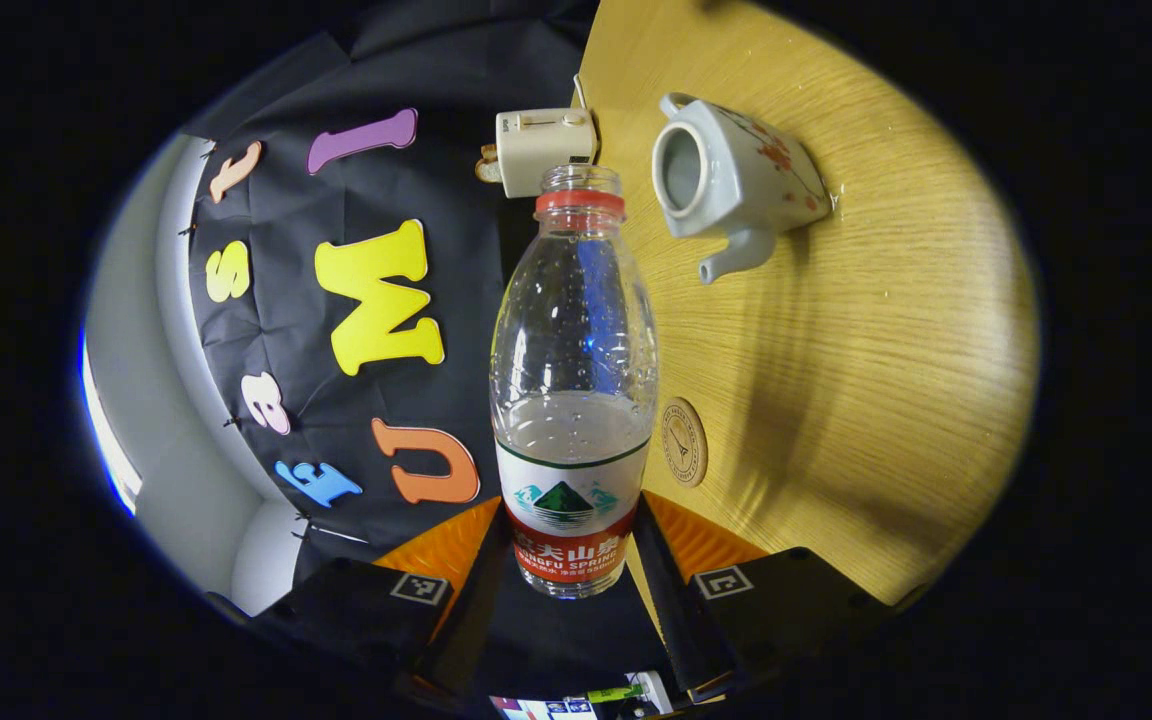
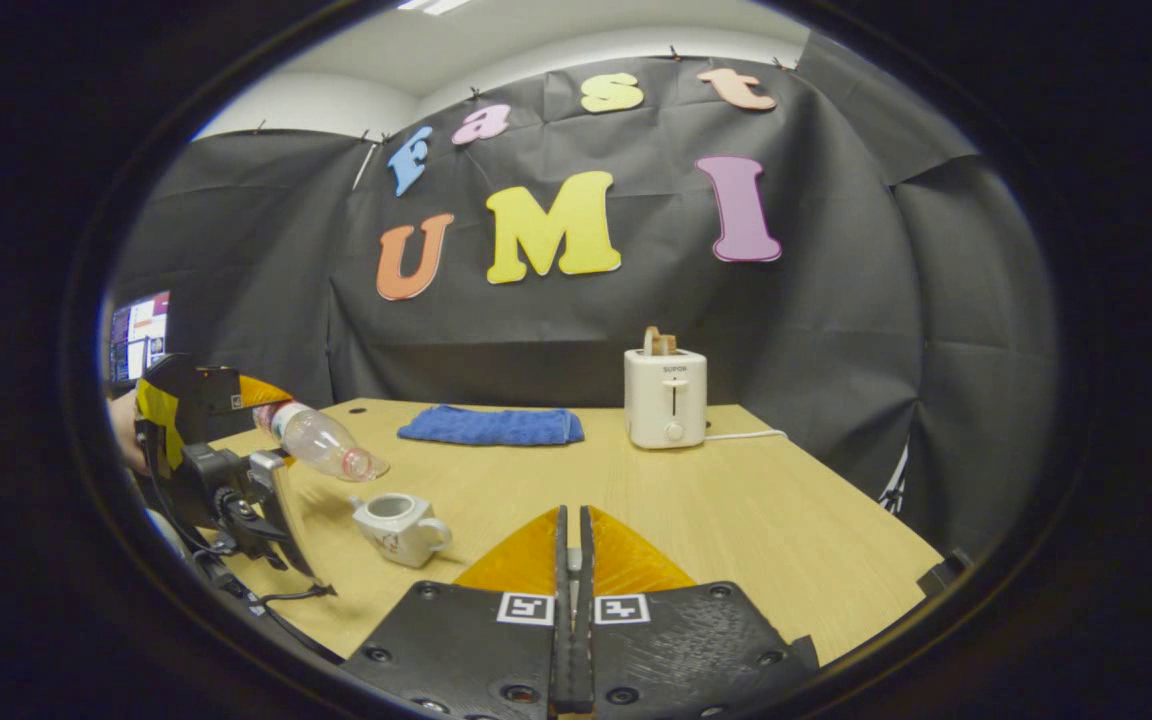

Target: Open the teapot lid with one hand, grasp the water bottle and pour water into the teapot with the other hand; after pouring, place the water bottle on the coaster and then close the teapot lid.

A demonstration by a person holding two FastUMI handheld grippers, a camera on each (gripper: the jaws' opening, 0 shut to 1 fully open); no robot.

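Your water bottle (image 1: 573, 380) is pinched in your left tongs (image 1: 572, 560), uncapped and tipped toward the lidless teapot (image 1: 731, 180) at its one o'clock on the tabletop (image 1: 886, 380); the coaster (image 1: 684, 441) lies beside it. Your right tongs (image 2: 572, 560) are pressed together, holding nothing visible.

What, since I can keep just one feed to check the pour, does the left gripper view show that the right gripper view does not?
The left gripper view gives the coaster lying bare on the table, and the water line inside the water bottle clamped in the left gripper. The right gripper view gives the blue cloth, a screen, the right gripper with its fingers together, and the bottle tipped with its mouth toward the teapot. Both share the lidless teapot, the toaster, the bottle and the table.
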